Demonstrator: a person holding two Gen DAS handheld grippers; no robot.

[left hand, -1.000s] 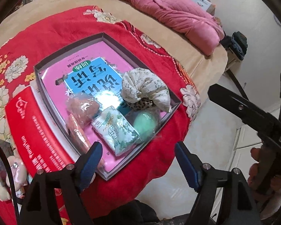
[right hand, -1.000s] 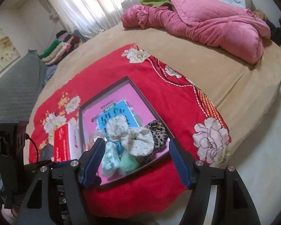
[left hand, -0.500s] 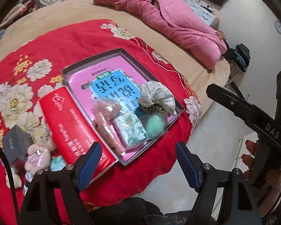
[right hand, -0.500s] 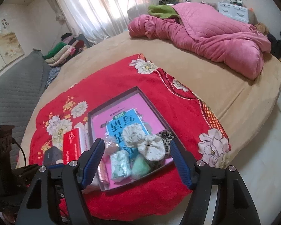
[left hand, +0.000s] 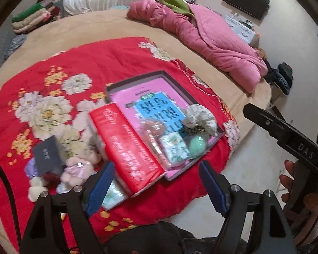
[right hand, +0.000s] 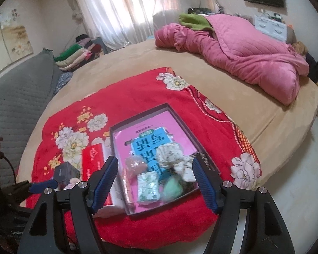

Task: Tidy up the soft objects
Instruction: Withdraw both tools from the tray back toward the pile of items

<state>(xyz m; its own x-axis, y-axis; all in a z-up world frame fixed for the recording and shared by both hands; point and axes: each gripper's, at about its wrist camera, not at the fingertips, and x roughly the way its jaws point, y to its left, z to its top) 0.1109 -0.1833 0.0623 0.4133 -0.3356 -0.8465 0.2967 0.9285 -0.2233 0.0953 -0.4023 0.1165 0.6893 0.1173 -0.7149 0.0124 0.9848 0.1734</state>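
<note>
A dark shallow box [left hand: 137,79] [right hand: 137,114] with a pink and blue book inside lies on the red floral blanket [left hand: 108,55] [right hand: 127,89]. In it sit a cream scrunchie [left hand: 199,116] [right hand: 169,154], a green soft ball [left hand: 198,145] [right hand: 172,187], a floral packet [left hand: 175,146] [right hand: 148,183] and a pink item [right hand: 135,163]. A pink plush toy [left hand: 74,169] and a floral packet [left hand: 114,194] lie left of the box. My left gripper [left hand: 154,187] is open and empty, above the blanket's near edge. My right gripper [right hand: 155,183] is open and empty, held over the box's near end.
A red box [left hand: 125,144] [right hand: 91,160] lies against the tray's left side. A dark small box [left hand: 46,155] [right hand: 65,172] sits further left. A pink quilt [left hand: 212,42] [right hand: 243,50] is heaped at the bed's far side. Folded clothes [right hand: 78,53] are stacked at the back left.
Both grippers have pulled back and up from the box, which now looks smaller. The left view has swung left, bringing the plush toy and dark box into view.
</note>
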